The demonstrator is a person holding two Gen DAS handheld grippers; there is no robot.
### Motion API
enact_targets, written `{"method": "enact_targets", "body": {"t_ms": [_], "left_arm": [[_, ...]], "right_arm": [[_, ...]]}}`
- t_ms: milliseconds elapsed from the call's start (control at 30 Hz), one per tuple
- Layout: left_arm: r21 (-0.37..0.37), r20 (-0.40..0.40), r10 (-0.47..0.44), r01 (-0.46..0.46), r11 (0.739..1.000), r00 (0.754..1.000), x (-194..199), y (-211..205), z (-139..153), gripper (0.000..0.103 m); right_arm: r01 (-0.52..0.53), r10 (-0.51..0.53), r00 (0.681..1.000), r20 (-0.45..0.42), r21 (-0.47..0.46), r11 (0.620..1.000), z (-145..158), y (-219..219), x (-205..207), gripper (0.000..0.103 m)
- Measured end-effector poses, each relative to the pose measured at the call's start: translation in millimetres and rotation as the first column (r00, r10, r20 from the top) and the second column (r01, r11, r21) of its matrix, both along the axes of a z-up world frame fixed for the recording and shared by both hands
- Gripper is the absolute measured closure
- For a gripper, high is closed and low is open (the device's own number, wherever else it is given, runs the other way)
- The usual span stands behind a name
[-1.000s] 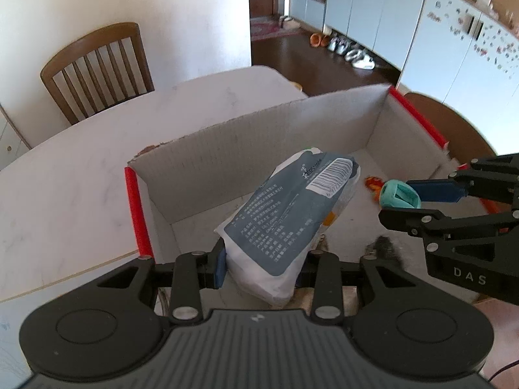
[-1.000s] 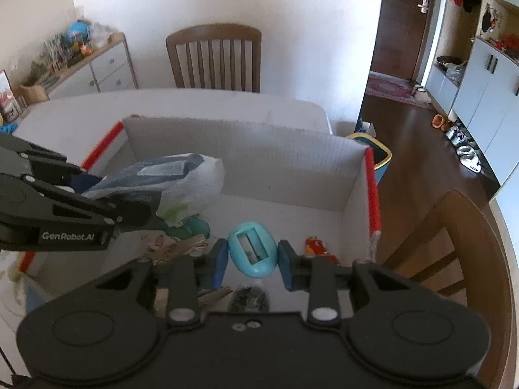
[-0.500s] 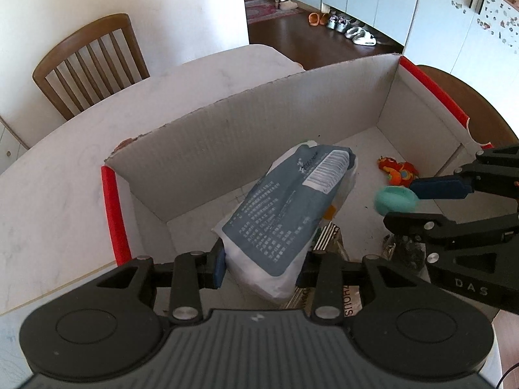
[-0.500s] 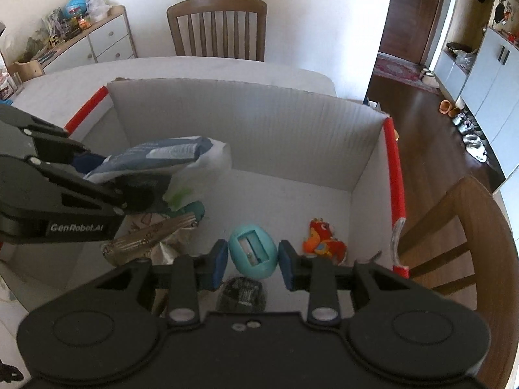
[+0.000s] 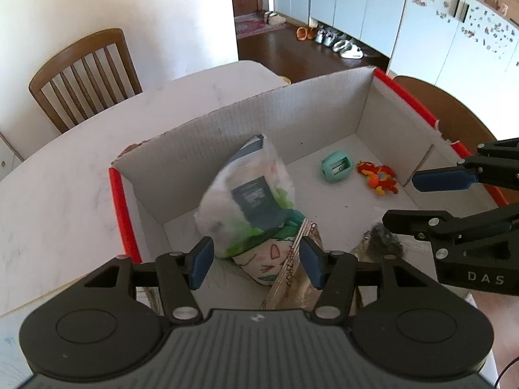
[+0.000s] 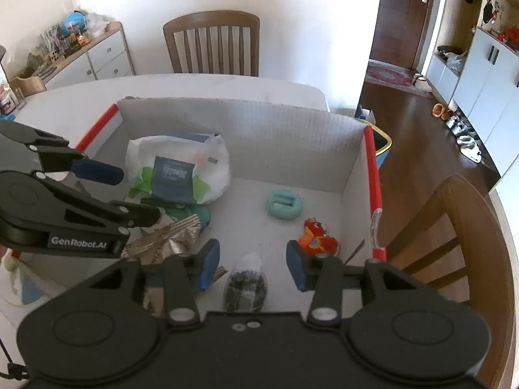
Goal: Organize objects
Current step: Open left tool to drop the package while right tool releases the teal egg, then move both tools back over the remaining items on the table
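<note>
A cardboard box (image 5: 292,110) with red-taped edges (image 6: 371,175) stands on the white table. Inside it a white-and-blue bag (image 5: 249,201) (image 6: 176,170) lies on other items at the left. A teal oval sharpener (image 5: 337,170) (image 6: 284,205) lies on the box floor, beside an orange plush toy (image 5: 378,176) (image 6: 318,238). My left gripper (image 5: 253,261) (image 6: 129,194) is open and empty just behind the bag. My right gripper (image 6: 249,259) (image 5: 418,199) is open and empty above the box's near side.
A gold foil packet (image 6: 165,240), a cloth with a drawn face (image 5: 269,259) and a dark small bag (image 6: 246,287) also lie in the box. Wooden chairs (image 6: 212,43) (image 6: 454,227) stand behind and to the right of the table (image 5: 65,178).
My left gripper has opened and let the bag drop into the box. My right gripper has opened and let the teal sharpener fall to the box floor. Both have drawn back.
</note>
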State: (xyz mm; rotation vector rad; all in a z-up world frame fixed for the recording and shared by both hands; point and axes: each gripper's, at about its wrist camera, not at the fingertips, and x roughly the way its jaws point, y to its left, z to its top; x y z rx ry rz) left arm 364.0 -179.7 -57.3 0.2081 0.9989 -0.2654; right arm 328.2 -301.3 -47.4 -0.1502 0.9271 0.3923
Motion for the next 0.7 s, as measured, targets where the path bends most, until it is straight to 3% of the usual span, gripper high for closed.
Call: {"method": "enact_targets", "body": {"t_ms": [367, 700], "left_arm": [[-0.086, 0.091, -0.042, 0.049, 0.995, 0.995, -41, 21, 38, 0.046], [-0.149, 0.167, -0.054, 0.079, 0.986, 0.984, -82, 61, 68, 0.046]], "right_arm": [[0.022, -0.023, 0.998, 0.060, 0.013, 1.000, 38, 8, -37, 0.056], [0.042, -0.045, 0.993, 0.108, 0.032, 0.999, 68, 41, -77, 0.053]]}}
